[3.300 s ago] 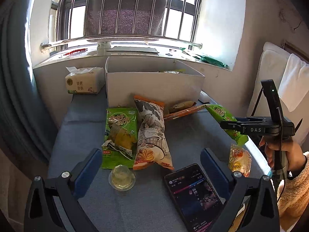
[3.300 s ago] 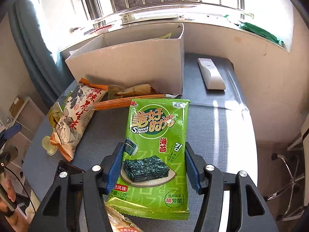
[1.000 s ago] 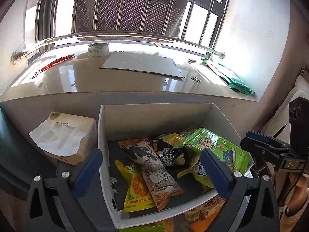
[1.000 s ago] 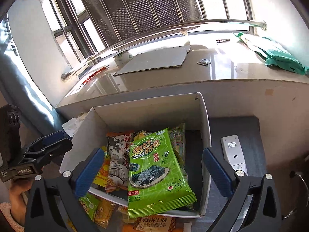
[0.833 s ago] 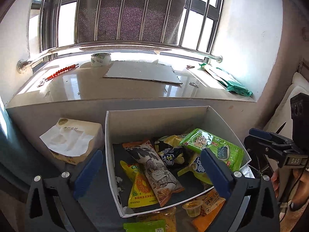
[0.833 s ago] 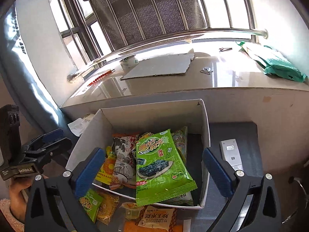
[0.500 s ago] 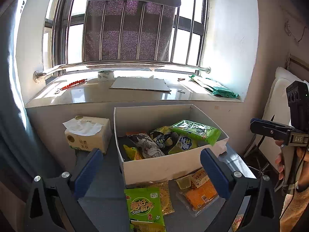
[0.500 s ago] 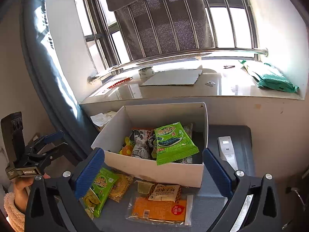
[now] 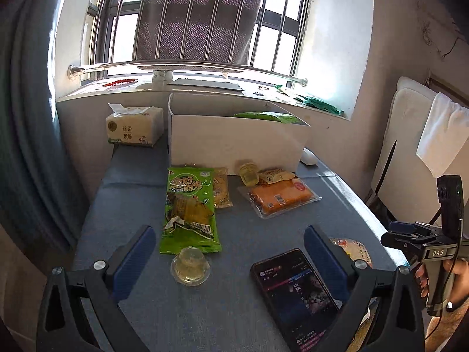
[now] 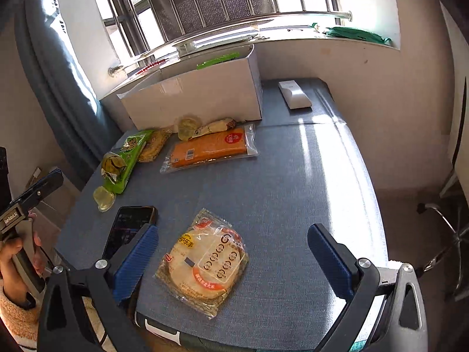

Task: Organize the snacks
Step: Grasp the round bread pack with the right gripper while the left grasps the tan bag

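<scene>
A white cardboard box [image 9: 234, 143] stands at the table's far end, a green seaweed packet [image 9: 265, 116] showing over its rim; it also shows in the right wrist view [image 10: 196, 96]. Loose snacks lie before it: a green packet [image 9: 187, 205], an orange packet [image 9: 281, 198], two jelly cups [image 9: 190, 268] [image 9: 248, 173], a small wrapped cake [image 9: 275, 174]. A round pancake packet [image 10: 205, 261] lies near the front edge. My left gripper [image 9: 228, 255] is open and empty over the jelly cup. My right gripper [image 10: 231, 261] is open and empty around the pancake packet.
A black phone [image 9: 296, 290] lies at the table's front. A tissue pack [image 9: 134, 130] stands left of the box. A white remote [image 10: 294, 94] lies right of the box. The blue table [image 10: 307, 182] ends at a drop on the right, with a chair base [image 10: 439, 228] there.
Both grippers have pulled back from above the box to the table's front. The green seaweed packet the right gripper held earlier lies in the box.
</scene>
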Demonstrator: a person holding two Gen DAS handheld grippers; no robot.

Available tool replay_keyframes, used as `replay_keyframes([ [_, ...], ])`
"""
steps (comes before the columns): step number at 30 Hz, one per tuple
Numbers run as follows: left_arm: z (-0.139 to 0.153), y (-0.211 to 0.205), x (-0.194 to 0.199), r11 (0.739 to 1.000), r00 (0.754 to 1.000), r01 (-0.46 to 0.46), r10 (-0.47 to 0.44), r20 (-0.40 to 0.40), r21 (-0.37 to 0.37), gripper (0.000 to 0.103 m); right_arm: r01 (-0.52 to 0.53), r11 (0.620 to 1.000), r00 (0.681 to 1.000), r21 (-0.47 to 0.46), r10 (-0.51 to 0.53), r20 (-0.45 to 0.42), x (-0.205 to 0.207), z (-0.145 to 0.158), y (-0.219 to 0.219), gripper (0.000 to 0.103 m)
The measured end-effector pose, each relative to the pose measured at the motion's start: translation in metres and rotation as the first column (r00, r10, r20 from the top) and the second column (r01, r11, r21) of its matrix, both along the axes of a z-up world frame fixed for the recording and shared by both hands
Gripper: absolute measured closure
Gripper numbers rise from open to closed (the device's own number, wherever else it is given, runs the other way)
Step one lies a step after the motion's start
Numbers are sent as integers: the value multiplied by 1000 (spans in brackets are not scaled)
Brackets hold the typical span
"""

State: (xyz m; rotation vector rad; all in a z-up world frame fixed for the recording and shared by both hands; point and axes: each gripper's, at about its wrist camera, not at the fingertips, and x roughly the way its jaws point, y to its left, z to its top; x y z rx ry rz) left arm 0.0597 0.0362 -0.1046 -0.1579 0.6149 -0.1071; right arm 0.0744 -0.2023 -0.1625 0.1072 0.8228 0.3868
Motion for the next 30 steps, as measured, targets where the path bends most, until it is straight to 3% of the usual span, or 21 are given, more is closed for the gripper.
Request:
replay_keyframes([
  [5,-12,-6,0,999,999,-13,14,-43,38,0,-31,998,999,-53,29,-26,-16,-15,12,0],
  [18,-23,10,-7,999,994,-52,52,-91,5,0,-96,968,995,-231,87,-50,3,-52,60,0],
  [23,-26,15,-7,998,993,-62,63,-101,5,0,-115,968,993,-223,105,-57,6,-53,59,0],
  [24,-27,16,-7,998,993,-62,62,-103,6,0,-119,965,993,-234,109,-52,5,-54,59,1],
  [26,-29,15,-5,998,992,-59,60,-109,16,0,-114,962,994,-248,109,-32,4,-51,59,16],
  [30,-31,15,2,998,991,-53,55,-122,19,0,-106,978,994,-181,99,-47,6,-46,49,22],
])
